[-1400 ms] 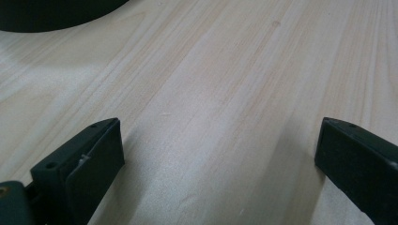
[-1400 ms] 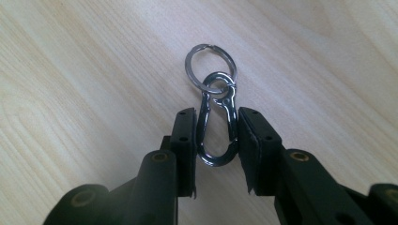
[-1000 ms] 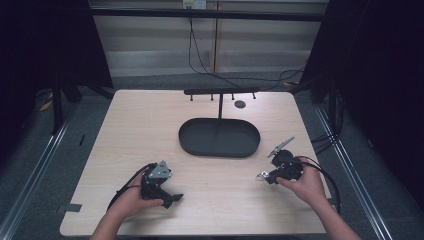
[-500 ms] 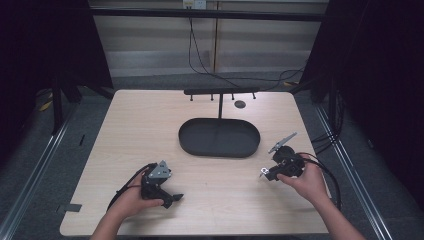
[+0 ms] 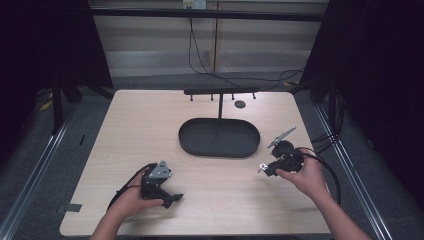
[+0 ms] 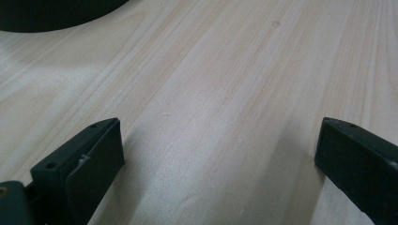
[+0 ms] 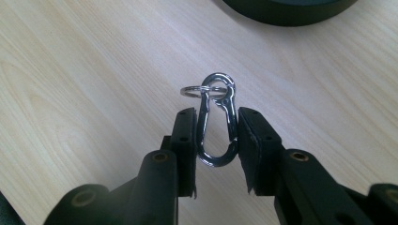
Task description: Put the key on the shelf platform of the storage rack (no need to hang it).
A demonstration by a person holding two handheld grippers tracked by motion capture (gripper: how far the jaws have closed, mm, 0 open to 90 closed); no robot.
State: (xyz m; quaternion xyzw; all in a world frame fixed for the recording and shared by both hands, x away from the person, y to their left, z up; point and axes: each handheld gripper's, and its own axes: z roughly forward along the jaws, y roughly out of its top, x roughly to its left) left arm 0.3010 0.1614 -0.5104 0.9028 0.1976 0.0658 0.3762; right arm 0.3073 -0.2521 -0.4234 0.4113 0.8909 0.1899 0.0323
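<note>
The light wooden table (image 5: 150, 130) has bare board across its whole near half, with open room between the two hands and out to the left and right edges; the only large thing on it is a black oval tray (image 5: 219, 137) lying at the middle, toward the far side, with a thin post rising behind it to a black crossbar (image 5: 221, 91) with small pegs. A small dark disc (image 5: 240, 104) lies on the board near the far edge, right of the post. The left gripper (image 5: 172, 199) rests low near the front edge, left of centre, its jaws spread wide over bare wood with nothing between them; the tray's dark rim (image 6: 56, 14) shows at the far corner of the left gripper view. The right gripper (image 5: 263, 168) sits just off the tray's right end, well inside the right edge, and its jaws are clenched on a silver carabiner clip (image 7: 217, 122), pads pressing both long sides, a small split ring (image 7: 197, 90) threaded through the clip's top loop
</note>
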